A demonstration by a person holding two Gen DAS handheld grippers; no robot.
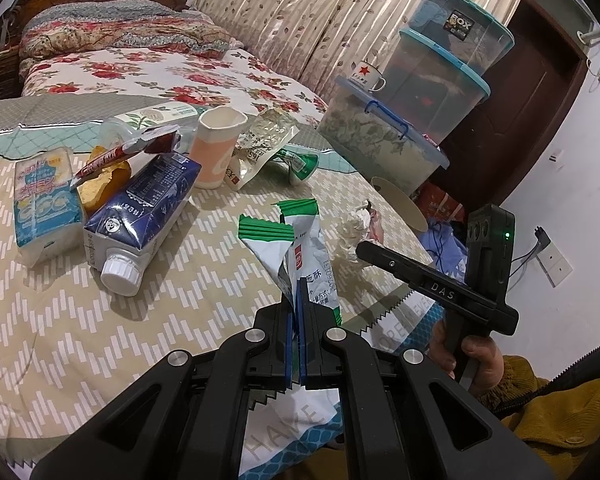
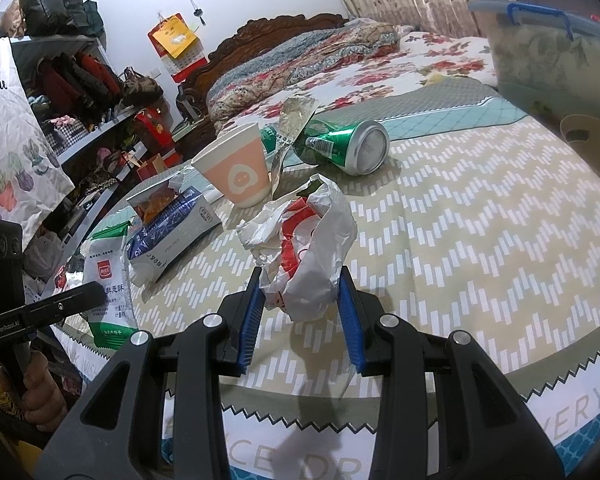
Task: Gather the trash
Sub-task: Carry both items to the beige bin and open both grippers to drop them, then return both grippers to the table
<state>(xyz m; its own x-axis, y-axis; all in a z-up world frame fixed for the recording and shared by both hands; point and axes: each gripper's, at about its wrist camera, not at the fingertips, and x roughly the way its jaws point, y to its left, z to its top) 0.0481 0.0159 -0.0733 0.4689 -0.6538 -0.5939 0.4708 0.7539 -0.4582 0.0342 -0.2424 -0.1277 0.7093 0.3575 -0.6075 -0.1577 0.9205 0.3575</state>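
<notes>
Left wrist view: the left tool (image 1: 298,312) is clamped on a green-and-white wrapper (image 1: 300,248), its blue pads pressed flat against the wrapper's lower end, with the torn top standing up above the counter (image 1: 100,344). The counter is covered with a beige zigzag cloth. Beyond the wrapper lie a blue carton (image 1: 140,216) on its side with its white cap toward the camera, a tissue pack (image 1: 44,204) to its left, and a red stick packet (image 1: 124,152) resting across the top of the pile. A pink cup (image 1: 216,146) stands upright behind the carton, with a crinkled snack bag (image 1: 256,152) just beside it. To the right, the right tool (image 1: 364,250) reaches toward a paper wad (image 1: 354,226).

In the right wrist view, the right tool (image 2: 302,296) is at middling width, its two blue pads on either side of the red-and-white paper wad (image 2: 304,236). The pads look to be touching the wad's sides, but I cannot tell whether they grip it firmly. The wad sits on the counter near the front edge. Behind it the pink cup (image 2: 236,172) stands upright, and a green can (image 2: 344,146) lies on its side, well apart from the wad. The held wrapper (image 2: 108,280) shows at the left, with the carton (image 2: 172,232) beside it.
</notes>
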